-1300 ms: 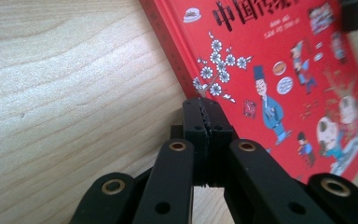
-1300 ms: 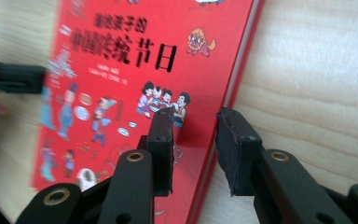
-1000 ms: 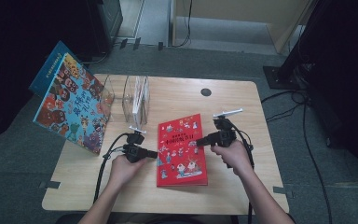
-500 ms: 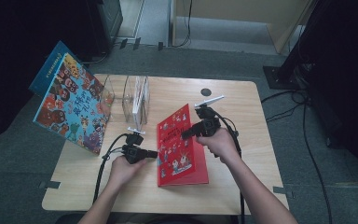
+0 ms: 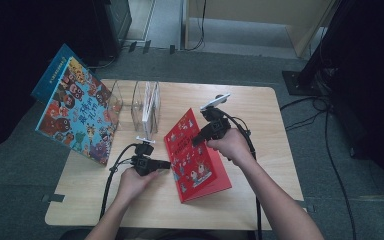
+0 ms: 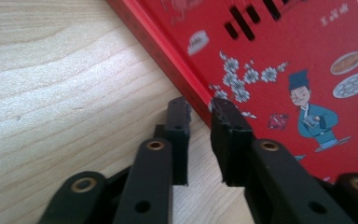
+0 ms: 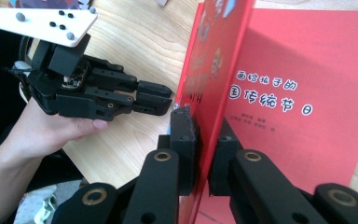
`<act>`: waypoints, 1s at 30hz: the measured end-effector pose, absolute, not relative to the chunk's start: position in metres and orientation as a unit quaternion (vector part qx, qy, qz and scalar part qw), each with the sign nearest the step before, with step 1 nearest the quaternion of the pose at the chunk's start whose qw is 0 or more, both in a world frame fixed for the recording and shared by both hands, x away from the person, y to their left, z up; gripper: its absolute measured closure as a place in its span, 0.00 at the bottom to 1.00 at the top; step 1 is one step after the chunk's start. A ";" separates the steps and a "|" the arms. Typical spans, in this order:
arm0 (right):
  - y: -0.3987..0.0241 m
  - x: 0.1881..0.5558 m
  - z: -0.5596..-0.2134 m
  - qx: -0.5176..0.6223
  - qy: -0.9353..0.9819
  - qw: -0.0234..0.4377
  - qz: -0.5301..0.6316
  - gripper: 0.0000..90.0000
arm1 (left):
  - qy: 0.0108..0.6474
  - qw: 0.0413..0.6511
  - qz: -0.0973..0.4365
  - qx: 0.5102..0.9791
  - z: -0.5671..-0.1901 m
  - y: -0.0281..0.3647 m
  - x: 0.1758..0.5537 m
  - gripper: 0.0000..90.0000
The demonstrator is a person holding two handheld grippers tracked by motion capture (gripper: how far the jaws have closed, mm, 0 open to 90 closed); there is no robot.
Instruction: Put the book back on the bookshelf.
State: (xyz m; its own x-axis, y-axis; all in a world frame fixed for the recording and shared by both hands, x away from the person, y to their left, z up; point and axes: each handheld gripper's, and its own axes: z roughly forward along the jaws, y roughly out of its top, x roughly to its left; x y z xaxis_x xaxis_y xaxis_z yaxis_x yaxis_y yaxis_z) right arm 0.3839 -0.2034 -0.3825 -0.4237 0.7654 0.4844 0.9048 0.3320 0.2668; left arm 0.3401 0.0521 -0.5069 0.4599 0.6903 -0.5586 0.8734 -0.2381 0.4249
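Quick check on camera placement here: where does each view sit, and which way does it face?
High view: above the person's side, looking forward and down on the table; both forearms and hands show.
Left gripper view: on the left gripper, looking along its fingers at the red book spine.
Right gripper view: on the right gripper, clamped on the book's lifted cover; left gripper opposite.
Shared: the red book.

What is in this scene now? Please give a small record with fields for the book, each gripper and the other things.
book: red book on the wooden table, front cover lifted
right gripper: jaws have just been closing, clamped on the lifted cover's edge
left gripper: jaws have just been opening, a narrow gap between them, at the book's spine edge, gripping nothing
other things: clear holder; colourful book leaning at the table's left
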 end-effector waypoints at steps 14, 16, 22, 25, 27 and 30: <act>-0.196 0.381 -0.371 -0.486 -0.829 0.144 -0.238 0.98 | 0.478 0.370 -0.128 0.787 -0.503 0.048 0.339 0.51; -0.199 0.381 -0.370 -0.485 -0.828 0.146 -0.241 0.98 | 0.477 0.371 -0.126 0.786 -0.502 0.048 0.339 0.46; -0.208 0.380 -0.360 -0.486 -0.820 0.151 -0.264 0.98 | 0.471 0.376 -0.136 0.786 -0.501 0.046 0.341 0.42; -0.213 0.379 -0.355 -0.482 -0.818 0.149 -0.276 0.98 | 0.470 0.396 -0.148 0.775 -0.498 0.044 0.343 0.41; -0.217 0.378 -0.351 -0.481 -0.817 0.149 -0.282 0.98 | 0.467 0.403 -0.152 0.772 -0.495 0.043 0.344 0.41; -0.221 0.379 -0.350 -0.480 -0.815 0.156 -0.285 0.98 | 0.459 0.408 -0.153 0.774 -0.490 0.039 0.346 0.38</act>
State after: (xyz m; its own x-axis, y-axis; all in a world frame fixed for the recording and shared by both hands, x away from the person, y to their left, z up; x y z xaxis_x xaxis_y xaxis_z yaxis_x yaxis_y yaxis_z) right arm 0.3786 -0.2214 -0.3501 -0.4904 0.6940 0.5272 0.8713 0.3764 0.3150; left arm 0.3458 0.0392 -0.4905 0.5309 0.5862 -0.6120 0.8363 -0.2457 0.4901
